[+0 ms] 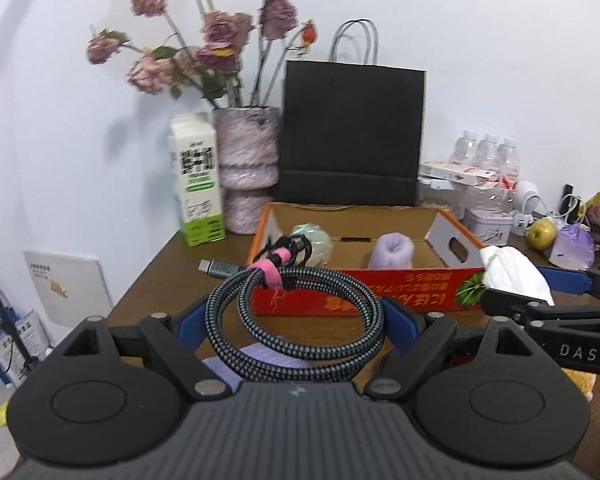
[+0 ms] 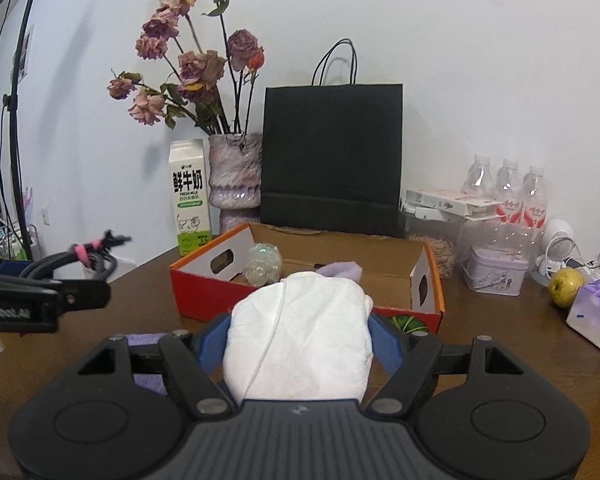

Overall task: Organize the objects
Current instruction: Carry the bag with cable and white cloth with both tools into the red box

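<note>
A brown wooden table (image 2: 500,332) is standing against a plain white wall (image 2: 460,60). Soft light is casting faint shadows on that wall, left of the table.

milk carton (image 2: 191,200) | vase (image 2: 235,178) | black paper bag (image 2: 332,160) | water bottles (image 2: 508,188) | apple (image 2: 566,286)

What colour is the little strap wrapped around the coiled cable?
Pink. The strap binds the grey-and-black braided cable; the left wrist view shows it best.

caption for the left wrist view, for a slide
Left gripper holds a coiled braided cable before the orange cardboard box on the table.
</note>
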`<state>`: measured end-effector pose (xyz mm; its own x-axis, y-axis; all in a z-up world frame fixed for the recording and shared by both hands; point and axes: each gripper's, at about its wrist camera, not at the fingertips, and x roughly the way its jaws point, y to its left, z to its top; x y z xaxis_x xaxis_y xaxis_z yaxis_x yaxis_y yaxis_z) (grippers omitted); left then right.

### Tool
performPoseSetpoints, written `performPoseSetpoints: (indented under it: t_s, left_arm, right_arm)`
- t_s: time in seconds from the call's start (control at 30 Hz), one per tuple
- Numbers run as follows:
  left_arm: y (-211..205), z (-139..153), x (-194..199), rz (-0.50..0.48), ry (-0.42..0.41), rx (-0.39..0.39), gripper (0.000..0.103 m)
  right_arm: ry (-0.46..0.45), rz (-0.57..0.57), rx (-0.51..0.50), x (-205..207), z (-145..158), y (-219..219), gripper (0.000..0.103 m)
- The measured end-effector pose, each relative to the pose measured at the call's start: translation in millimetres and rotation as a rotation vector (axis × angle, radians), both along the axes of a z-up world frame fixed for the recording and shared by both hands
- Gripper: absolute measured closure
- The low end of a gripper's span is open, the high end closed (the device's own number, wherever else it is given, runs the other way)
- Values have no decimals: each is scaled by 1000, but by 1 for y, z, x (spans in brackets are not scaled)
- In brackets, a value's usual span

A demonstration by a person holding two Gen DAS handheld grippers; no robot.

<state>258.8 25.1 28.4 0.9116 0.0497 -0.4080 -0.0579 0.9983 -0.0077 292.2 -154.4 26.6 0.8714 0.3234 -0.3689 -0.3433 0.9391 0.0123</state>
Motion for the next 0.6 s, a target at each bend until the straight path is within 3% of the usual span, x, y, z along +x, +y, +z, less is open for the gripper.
performPoseSetpoints:
  t_s: [0.6]
  left_arm:
    - [-34,13,54,-32,-45,-21,15]
  right_arm:
    - [-11,-36,-6,35,16,-15,30]
